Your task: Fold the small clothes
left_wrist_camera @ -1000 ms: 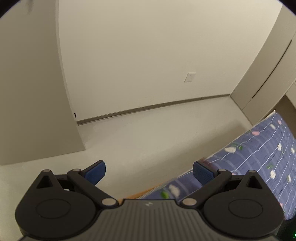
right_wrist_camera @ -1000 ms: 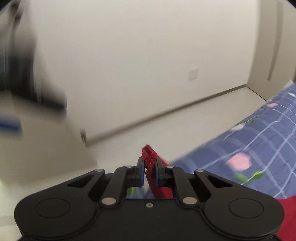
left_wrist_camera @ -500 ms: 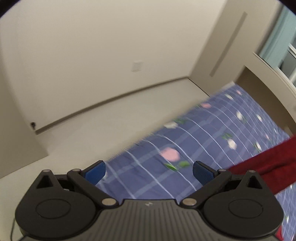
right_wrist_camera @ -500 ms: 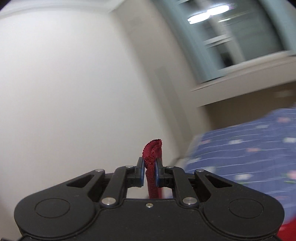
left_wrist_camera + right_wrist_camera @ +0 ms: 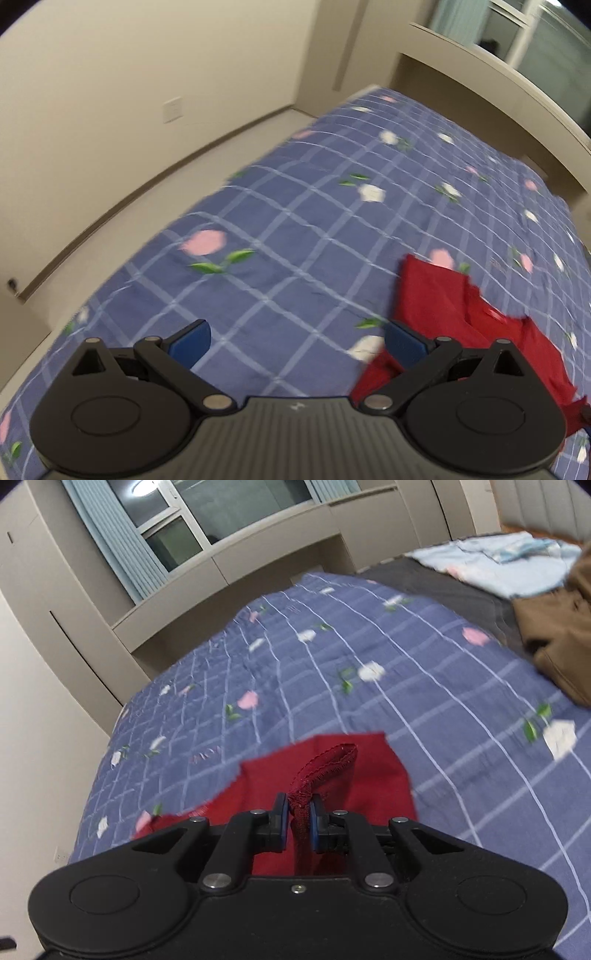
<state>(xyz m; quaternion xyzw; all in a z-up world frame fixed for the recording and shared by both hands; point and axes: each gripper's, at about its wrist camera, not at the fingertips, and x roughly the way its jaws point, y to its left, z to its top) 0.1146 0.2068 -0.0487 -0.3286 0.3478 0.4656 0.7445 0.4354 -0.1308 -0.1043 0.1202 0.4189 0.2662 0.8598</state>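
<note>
A dark red garment (image 5: 436, 295) lies partly spread on the blue flowered bedspread (image 5: 295, 206). My left gripper (image 5: 297, 336) is open over the bedspread with nothing between its fingers. Its right finger (image 5: 404, 338) is next to the garment's left edge. In the right wrist view my right gripper (image 5: 297, 808) is shut on a bunched, lace-trimmed hem of the red garment (image 5: 332, 775). The hem sticks up past the pads. The rest of the garment spreads out on the bedspread (image 5: 406, 686) just below and ahead.
A brown garment (image 5: 554, 638) lies at the bed's far right. A light blue cloth (image 5: 498, 565) rests on a dark grey sheet (image 5: 443, 587) beyond it. A window (image 5: 192, 517) and low cabinets line the far side. Pale floor (image 5: 166, 192) runs along the bed's left edge.
Both views swung from the wall and floor onto the bed. The red garment came into the left view and now lies on the bedspread. The right gripper kept its hold on the hem.
</note>
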